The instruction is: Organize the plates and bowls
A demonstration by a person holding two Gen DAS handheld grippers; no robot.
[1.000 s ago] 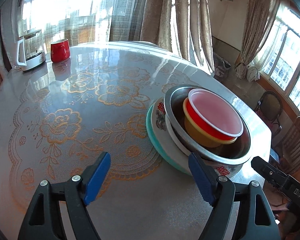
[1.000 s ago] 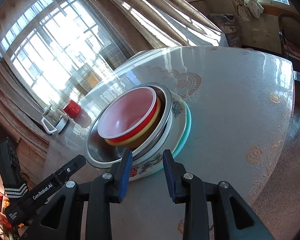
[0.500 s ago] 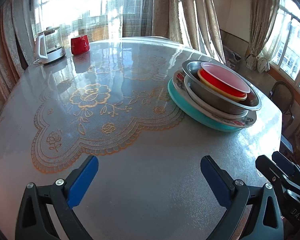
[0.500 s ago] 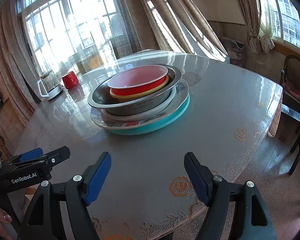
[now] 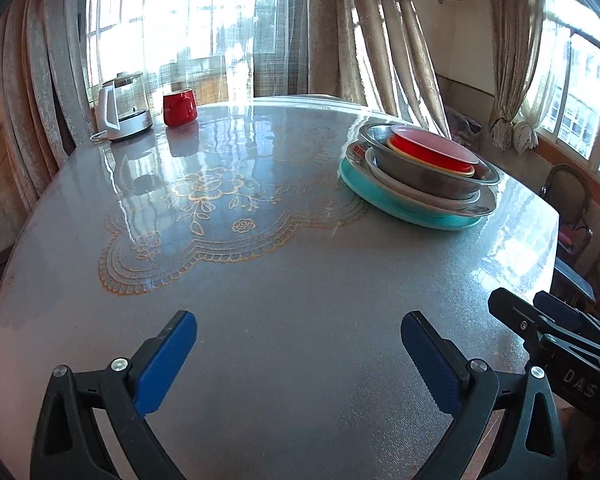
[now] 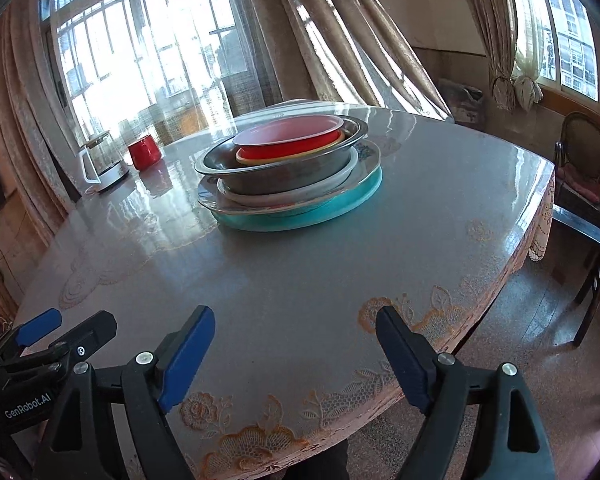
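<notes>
Both claws empty and clear of the stack: left claw point(image 5: 298, 354) spread wide over bare worktop point(image 5: 284, 280), right claw point(image 6: 294, 354) jaws just been opening, nothing between them, near worktop edge. Stack point(image 6: 288, 176) well apart from both, toward far right of worktop. Looks finished or close to it; best to pull straight back and low, avoid nudging the stack, watch the two claws sitting just beside each other. Nesting, bottom up: teal plate point(image 6: 352, 204), patterned plate point(image 6: 370, 156), white dish point(image 6: 340, 174), steel bowl point(image 6: 284, 176), yellow bowl point(image 6: 260, 160), red bowl point(image 6: 292, 138) on top, empty. Bowls sit slightly off-centre in the steel one. Kettle point(image 5: 118, 110) and red mug point(image 5: 179, 107) untouched at far edge
</notes>
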